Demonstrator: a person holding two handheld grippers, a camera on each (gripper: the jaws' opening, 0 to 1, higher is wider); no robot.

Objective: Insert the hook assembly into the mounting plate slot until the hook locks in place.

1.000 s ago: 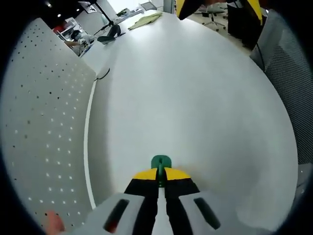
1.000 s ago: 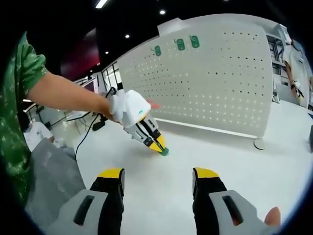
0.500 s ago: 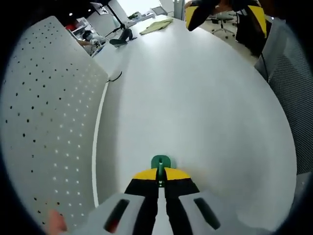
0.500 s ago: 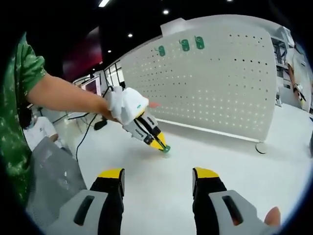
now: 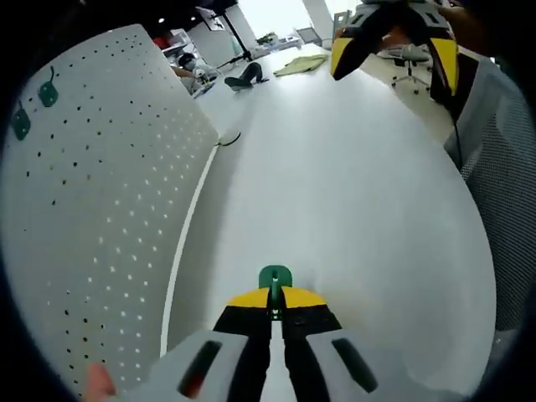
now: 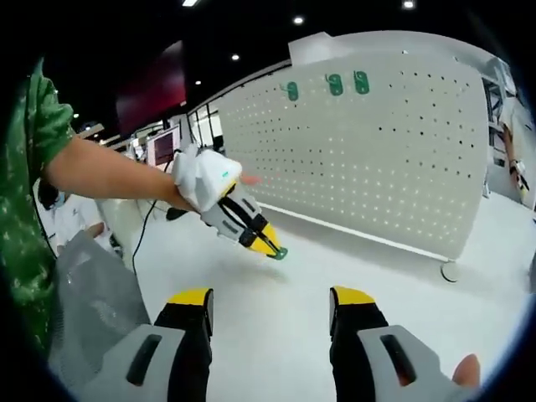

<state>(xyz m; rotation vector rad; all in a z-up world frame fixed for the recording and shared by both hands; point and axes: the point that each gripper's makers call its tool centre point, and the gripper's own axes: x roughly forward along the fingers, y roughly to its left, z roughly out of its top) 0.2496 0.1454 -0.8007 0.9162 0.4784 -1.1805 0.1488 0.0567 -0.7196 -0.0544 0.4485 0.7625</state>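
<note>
- Clenched on a small green hook (image 5: 275, 277), the left gripper (image 5: 275, 303) has its yellow-tipped jaws pressed together, with the hook's rounded head poking out past the tips
- Right gripper (image 6: 271, 308) stands with jaws spread apart and nothing between them, hanging back over the white table (image 6: 352, 260)
- From the right gripper view, the left gripper (image 6: 270, 246) is raised clear of the table, angled down with the hook (image 6: 281, 253) at its tip, near the base of the white pegboard (image 6: 394, 159)
- Three green hooks (image 6: 334, 83) already hang along the pegboard's top edge, so the free holes beside them look like the goal
- Holding the hook by its stem leaves the locking end exposed, which should suit pushing it into the pegboard (image 5: 100, 193)
- Hook and board are apart as yet
</note>
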